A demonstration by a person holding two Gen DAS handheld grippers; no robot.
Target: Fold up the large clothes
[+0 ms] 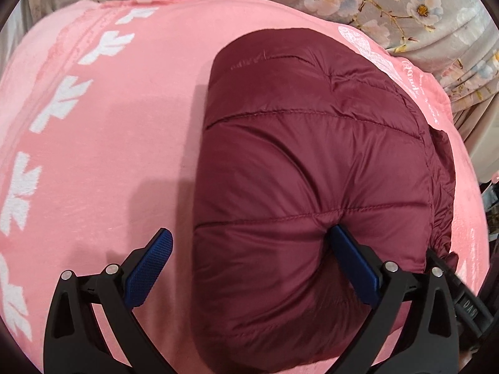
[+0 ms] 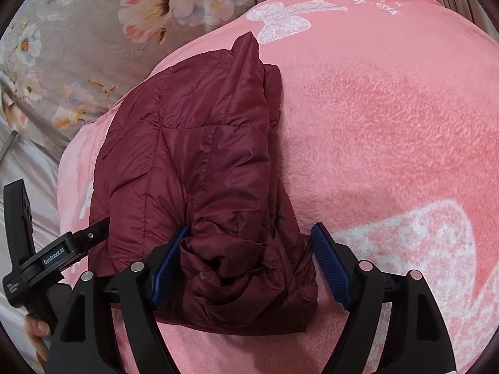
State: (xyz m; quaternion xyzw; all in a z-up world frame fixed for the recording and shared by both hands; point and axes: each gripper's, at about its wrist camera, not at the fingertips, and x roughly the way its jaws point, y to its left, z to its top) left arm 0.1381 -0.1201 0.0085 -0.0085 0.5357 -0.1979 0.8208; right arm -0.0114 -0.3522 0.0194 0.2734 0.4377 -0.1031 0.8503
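A maroon quilted puffer jacket (image 1: pixel 299 155) lies folded into a compact bundle on a pink fleece blanket (image 1: pixel 109 131). My left gripper (image 1: pixel 249 246) is open; its right finger presses into the jacket's top, its left finger hangs over the blanket beside the bundle. In the right wrist view the jacket (image 2: pixel 193 155) shows its stacked folded edges. My right gripper (image 2: pixel 249 249) is open and straddles the bundle's near end, a finger on each side. The left gripper's body (image 2: pixel 46 258) shows at the bundle's left.
The pink blanket (image 2: pixel 389 124) has white printed patterns and covers a bed. A grey floral sheet (image 1: pixel 405 3) lies beyond it, also seen in the right wrist view (image 2: pixel 78 31). A hand (image 2: pixel 37 327) holds the left gripper's handle.
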